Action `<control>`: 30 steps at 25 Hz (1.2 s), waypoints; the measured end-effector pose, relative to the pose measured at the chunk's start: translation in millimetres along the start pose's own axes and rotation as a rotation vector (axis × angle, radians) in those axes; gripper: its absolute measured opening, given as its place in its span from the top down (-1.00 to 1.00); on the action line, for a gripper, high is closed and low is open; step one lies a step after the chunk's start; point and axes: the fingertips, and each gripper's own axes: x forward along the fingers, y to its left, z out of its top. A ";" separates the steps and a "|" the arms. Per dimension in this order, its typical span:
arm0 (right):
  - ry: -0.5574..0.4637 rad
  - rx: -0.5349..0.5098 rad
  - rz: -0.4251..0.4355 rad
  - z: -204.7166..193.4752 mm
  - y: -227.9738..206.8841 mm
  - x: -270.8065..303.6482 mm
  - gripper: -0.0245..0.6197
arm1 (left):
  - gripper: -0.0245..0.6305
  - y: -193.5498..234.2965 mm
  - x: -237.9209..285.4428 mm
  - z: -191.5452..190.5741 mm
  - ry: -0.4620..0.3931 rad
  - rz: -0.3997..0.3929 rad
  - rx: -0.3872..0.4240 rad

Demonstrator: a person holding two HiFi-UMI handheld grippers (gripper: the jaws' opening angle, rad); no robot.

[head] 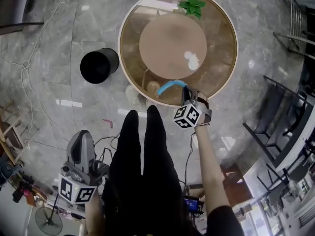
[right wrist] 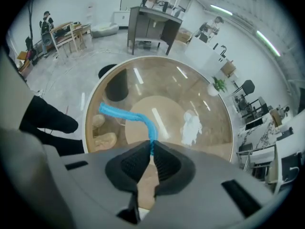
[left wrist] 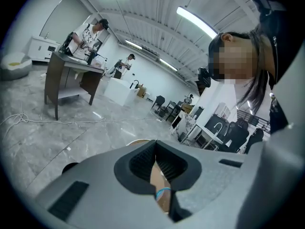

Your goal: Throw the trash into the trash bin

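While the left gripper (head: 81, 136) hangs low beside the person's black trouser legs (head: 142, 171), its jaws pressed together on nothing, the black trash bin (head: 98, 65) stands on the marble floor just left of the round glass table (head: 129, 38). Over the table's near edge a bent blue strip (head: 167, 86) arcs leftward from the right gripper (head: 188, 93), whose jaws are pinched tight on one end of it. Farther right on the tabletop lies a crumpled white wad (head: 192, 60), apart from the strip, and a small green plant (head: 193, 5) sits at the far rim.
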 end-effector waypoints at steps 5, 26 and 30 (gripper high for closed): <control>-0.153 -0.042 -0.028 74.5 -3.1 -33.0 0.85 | 0.91 3.4 -5.9 11.8 -0.044 0.017 -0.022; -0.652 -0.453 0.141 405.4 115.1 -106.3 0.83 | 0.91 102.0 -145.7 30.9 -0.353 0.409 -0.224; -0.677 -0.443 0.208 432.2 140.7 -109.9 0.43 | 0.91 114.2 -167.8 21.9 -0.384 0.453 -0.252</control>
